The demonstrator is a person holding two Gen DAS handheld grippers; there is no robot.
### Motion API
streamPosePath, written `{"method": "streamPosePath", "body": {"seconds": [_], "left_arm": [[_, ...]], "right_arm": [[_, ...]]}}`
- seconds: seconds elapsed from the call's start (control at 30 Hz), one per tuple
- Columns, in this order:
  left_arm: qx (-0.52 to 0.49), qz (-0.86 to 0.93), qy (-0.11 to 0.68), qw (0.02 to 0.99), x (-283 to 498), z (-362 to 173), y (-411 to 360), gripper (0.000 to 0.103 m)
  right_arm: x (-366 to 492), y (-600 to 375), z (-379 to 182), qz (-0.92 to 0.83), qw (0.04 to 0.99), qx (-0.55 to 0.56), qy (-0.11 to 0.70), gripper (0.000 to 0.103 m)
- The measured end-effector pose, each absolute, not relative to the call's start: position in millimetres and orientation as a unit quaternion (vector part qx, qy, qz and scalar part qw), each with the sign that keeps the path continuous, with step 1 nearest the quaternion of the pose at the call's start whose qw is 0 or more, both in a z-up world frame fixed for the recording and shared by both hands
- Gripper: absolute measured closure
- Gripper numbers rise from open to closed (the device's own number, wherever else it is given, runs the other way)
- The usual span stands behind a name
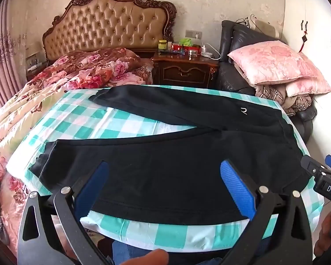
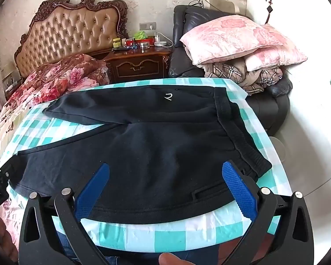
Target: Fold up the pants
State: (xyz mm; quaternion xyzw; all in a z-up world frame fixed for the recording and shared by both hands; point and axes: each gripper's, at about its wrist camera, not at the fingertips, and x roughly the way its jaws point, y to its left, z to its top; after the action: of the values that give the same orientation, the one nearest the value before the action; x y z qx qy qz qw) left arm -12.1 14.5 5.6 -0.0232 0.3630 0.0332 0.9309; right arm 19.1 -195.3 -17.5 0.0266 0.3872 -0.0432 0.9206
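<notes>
Black pants (image 1: 242, 141) lie flat on a table under a teal-and-white checked cloth (image 1: 88, 121). The waistband (image 2: 236, 132) is on the right, and the two legs spread in a V towards the left. A small white logo (image 2: 168, 97) marks the far leg. My left gripper (image 1: 164, 163) is open over the near leg, its blue pads wide apart and gripping nothing. My right gripper (image 2: 165, 165) is open over the near hip, just left of the waistband's near corner. Each gripper shows at the edge of the other's view.
A bed with a floral quilt (image 1: 33, 101) runs along the table's left side. Behind the table stand a wooden nightstand (image 1: 185, 70) with small items and a dark armchair (image 2: 273, 108) stacked with pink pillows (image 2: 242, 37). A person's finger (image 2: 170, 258) shows at the near edge.
</notes>
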Motion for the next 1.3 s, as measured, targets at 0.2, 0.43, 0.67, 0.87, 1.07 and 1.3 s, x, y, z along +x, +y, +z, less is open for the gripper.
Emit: {"method": "streamPosePath", "body": {"seconds": [0.2, 0.43, 0.67, 0.87, 1.07, 1.3], "left_arm": [[-0.021, 0.028, 0.367, 0.93, -15.1, 3.9, 19.6, 0.001], [-0.018, 0.032, 0.366, 0.93, -12.7, 3.0, 13.4, 0.001], [-0.018, 0.03, 0.366, 0.93, -11.9, 4.1, 10.8, 0.001], [-0.018, 0.03, 0.367, 0.93, -12.0, 5.2, 8.9, 0.001], [-0.018, 0.031, 0.368, 0.929, -12.0, 5.2, 8.6, 0.001], [-0.018, 0.03, 0.367, 0.929, -11.9, 5.3, 8.5, 0.001]], "right_arm": [[18.2, -189.7, -17.2, -0.034, 0.922, 0.023, 0.386, 0.004], [17.2, -188.1, -18.9, -0.034, 0.922, 0.023, 0.386, 0.004], [17.4, -188.7, -18.4, -0.033, 0.921, 0.024, 0.387, 0.004], [17.4, -189.1, -18.4, -0.033, 0.921, 0.024, 0.387, 0.004], [17.4, -189.2, -18.5, -0.033, 0.921, 0.024, 0.387, 0.004], [18.2, -191.4, -19.1, -0.035, 0.921, 0.024, 0.387, 0.004]]}}
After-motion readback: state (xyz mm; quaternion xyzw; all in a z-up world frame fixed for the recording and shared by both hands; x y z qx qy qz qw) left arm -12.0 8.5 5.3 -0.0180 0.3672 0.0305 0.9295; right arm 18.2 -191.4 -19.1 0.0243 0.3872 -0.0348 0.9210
